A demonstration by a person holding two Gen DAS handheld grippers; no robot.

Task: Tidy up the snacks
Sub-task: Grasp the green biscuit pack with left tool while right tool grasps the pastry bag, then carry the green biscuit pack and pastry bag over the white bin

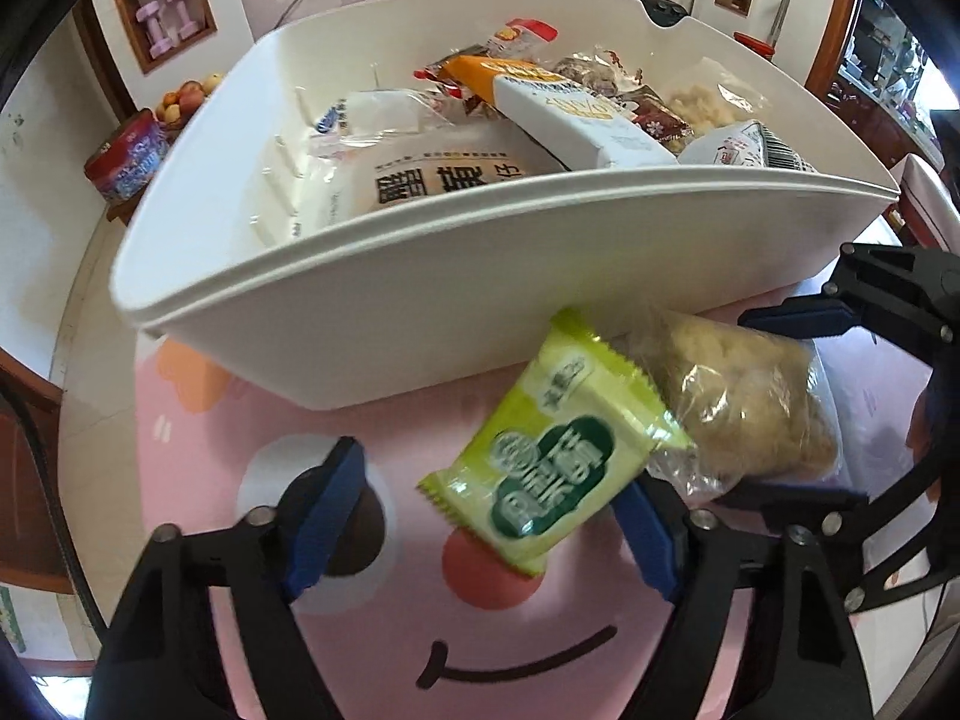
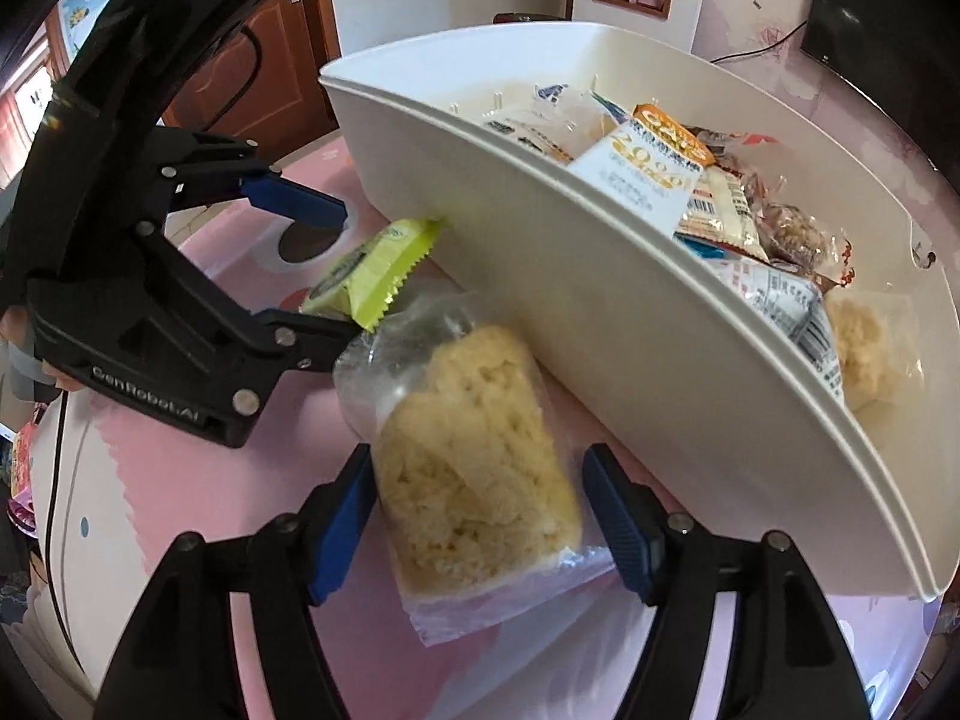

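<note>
A green snack packet (image 1: 543, 462) lies on the pink mat, one end propped against the white bin (image 1: 420, 324). My left gripper (image 1: 486, 516) is open, with the packet between its blue fingers and resting against the right one. Next to it lies a clear bag of yellow puffed snack (image 1: 738, 396). In the right wrist view that bag (image 2: 480, 474) sits between the fingers of my right gripper (image 2: 480, 528), which is open. The green packet (image 2: 372, 270) and the left gripper (image 2: 336, 267) show at the left there.
The white bin (image 2: 540, 276) holds several packaged snacks, among them a white box (image 1: 576, 114) and a large white bag (image 1: 432, 162). A pink cartoon mat (image 1: 252, 408) covers the table. A red tin (image 1: 126, 162) and a bowl of fruit (image 1: 186, 99) stand far left.
</note>
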